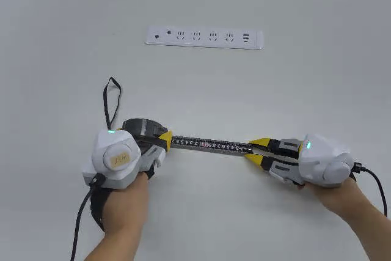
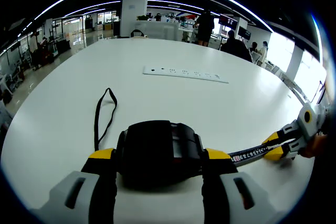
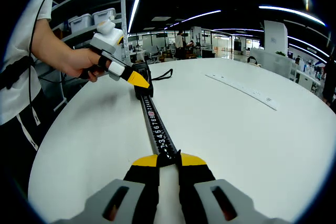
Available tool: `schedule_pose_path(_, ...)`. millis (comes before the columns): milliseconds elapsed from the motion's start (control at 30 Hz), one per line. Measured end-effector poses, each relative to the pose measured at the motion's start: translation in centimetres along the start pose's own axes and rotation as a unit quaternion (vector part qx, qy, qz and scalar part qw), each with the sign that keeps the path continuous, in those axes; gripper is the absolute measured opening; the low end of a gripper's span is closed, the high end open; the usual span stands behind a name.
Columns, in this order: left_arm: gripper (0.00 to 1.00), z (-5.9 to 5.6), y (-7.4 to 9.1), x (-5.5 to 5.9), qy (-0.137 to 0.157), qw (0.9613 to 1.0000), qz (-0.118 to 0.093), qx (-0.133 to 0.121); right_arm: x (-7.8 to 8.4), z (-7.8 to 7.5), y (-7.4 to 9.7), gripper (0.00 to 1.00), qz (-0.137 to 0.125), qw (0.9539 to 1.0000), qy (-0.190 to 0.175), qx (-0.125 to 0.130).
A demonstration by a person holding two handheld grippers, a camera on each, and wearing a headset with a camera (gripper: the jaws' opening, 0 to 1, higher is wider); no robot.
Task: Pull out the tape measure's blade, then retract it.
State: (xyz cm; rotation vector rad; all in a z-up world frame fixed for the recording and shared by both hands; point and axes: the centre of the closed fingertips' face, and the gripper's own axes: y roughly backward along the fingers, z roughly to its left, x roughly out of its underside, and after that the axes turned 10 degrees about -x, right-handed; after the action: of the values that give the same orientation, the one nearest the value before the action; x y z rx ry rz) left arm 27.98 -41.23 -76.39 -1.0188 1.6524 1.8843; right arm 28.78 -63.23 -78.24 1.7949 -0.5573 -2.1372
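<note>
Plainly, a broad white desk [image 1: 293, 90] carried everything, its pale surface spreading out on all sides of both pairs of fingers. A long white power strip [image 1: 204, 36] lay flat on it, well beyond the fingers, its row of sockets running roughly parallel to the line between the two grippers.

The left gripper [image 2: 160, 156], held in the left hand [image 1: 125, 203], had its yellow-tipped fingers [image 2: 102, 155] clenched on the tape measure [image 1: 142, 128]. The black case sat squarely between them, pressed from both sides and resting on the desk. The right gripper [image 3: 168, 160], held in the right hand [image 1: 336, 197], pointed its tips toward the left one. Its fingers [image 3: 144, 160] were pinched almost together on the free end of the blade [image 1: 211, 145].

The blade stood drawn out of the case and ran straight from the left fingers to the right fingers, close along the desk. Whether it touched the surface could not be told. Its dark face bore white numerals and a red mark.

The thin black wrist strap [image 1: 112, 99] trailed from the case and lay looped on the desk ahead of the left fingers, on the side away from the right gripper. A small green light [image 1: 110, 131] glowed on the left gripper's body behind its fingers.
</note>
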Motion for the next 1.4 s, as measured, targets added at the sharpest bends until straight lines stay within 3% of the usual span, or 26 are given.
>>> schedule_pose_path(1400, 0.63, 0.0, -0.2, 0.1, 0.005, 1.0000, 0.001, -0.002, -1.0, 0.0, -1.9, 0.11, -0.009, 0.9998, 0.001, -0.018)
